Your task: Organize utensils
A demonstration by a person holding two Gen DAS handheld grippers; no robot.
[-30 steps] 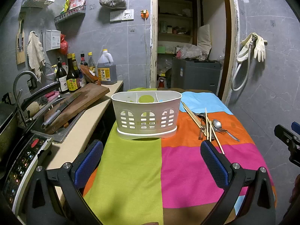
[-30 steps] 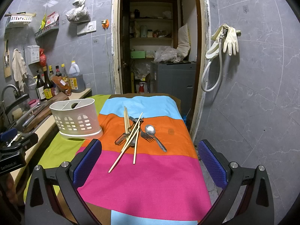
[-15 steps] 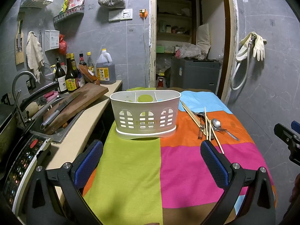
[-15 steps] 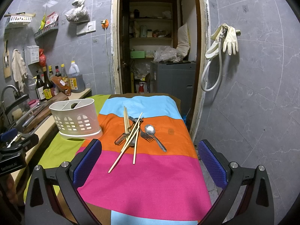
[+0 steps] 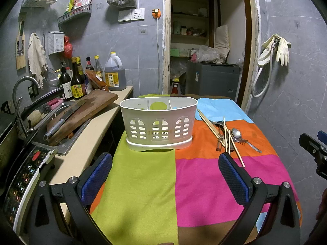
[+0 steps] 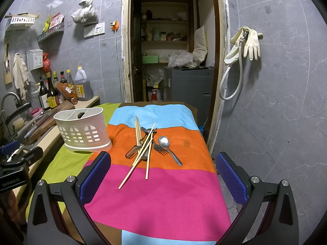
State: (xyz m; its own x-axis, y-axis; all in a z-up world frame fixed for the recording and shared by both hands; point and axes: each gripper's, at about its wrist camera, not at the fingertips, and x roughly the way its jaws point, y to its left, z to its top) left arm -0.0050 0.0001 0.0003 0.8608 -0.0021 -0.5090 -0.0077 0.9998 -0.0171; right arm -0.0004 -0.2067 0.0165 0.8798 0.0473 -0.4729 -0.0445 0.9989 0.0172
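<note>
Two grippers: left gripper [image 5: 165, 175] and right gripper [image 6: 163, 172] both gape wide, empty.
Pile ahead of right: chopsticks [image 6: 143, 147] cross spoon [image 6: 164, 142] and fork [image 6: 161, 150].
Risk: pinching one chopstick likely drags neighbours.
Caddy [image 5: 159, 120] ahead of left: light, may tip.

White lattice caddy [image 5: 159, 129], pale chopsticks [image 6: 137, 159], silver spoon [image 6: 164, 142] — colour-block tablecloth [image 6: 159, 192]

Caddy [image 5: 159, 129] on tablecloth [image 6: 155, 192], chopsticks [image 6: 141, 143] and spoon [image 6: 164, 142] heaped right of it, fork [image 6: 161, 150] seemingly underneath.
</note>
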